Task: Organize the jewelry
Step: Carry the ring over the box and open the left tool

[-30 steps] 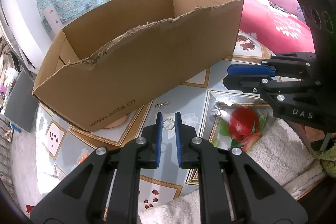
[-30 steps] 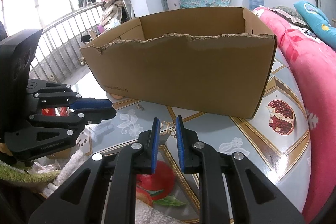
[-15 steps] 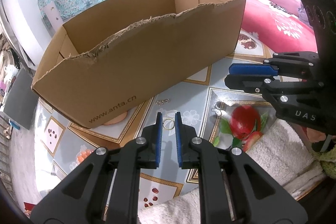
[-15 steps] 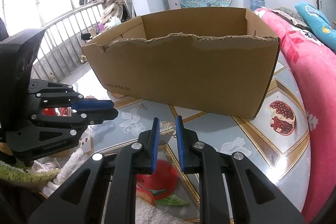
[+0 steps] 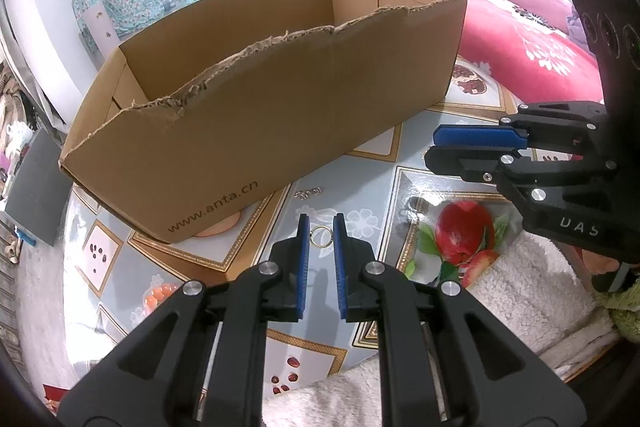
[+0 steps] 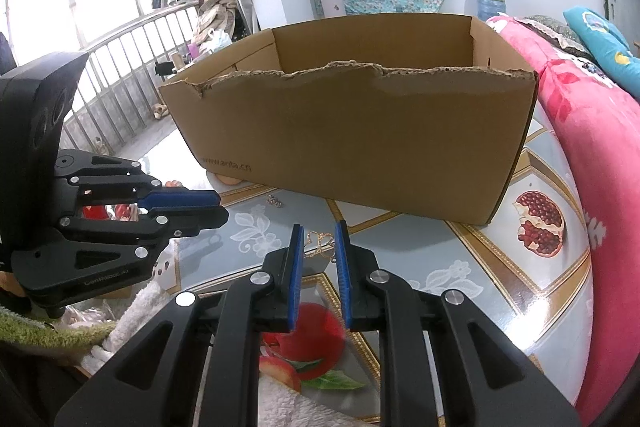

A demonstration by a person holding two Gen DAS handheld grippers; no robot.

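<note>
My left gripper (image 5: pixel 321 227) is shut on a small gold ring (image 5: pixel 321 237), held above the table in front of the open cardboard box (image 5: pixel 256 115). My right gripper (image 6: pixel 318 241) is shut on a gold butterfly-shaped piece (image 6: pixel 319 242), also held above the table short of the box (image 6: pixel 360 139). A small silver jewelry piece (image 5: pixel 307 193) lies on the tablecloth by the box's front wall; it also shows in the right wrist view (image 6: pixel 275 201). The right gripper appears at the right of the left wrist view (image 5: pixel 472 147), and the left gripper at the left of the right wrist view (image 6: pixel 188 207).
The table has a glossy fruit-patterned cloth (image 6: pixel 540 223). A white fluffy towel (image 5: pixel 516 291) lies at the near edge. A pink quilt (image 6: pixel 600 131) lies to the right. A railing (image 6: pixel 120 67) and hung clothes stand at the far left.
Both grippers have risen and moved a little toward the box, each still holding its piece; more of the box's inside shows.
</note>
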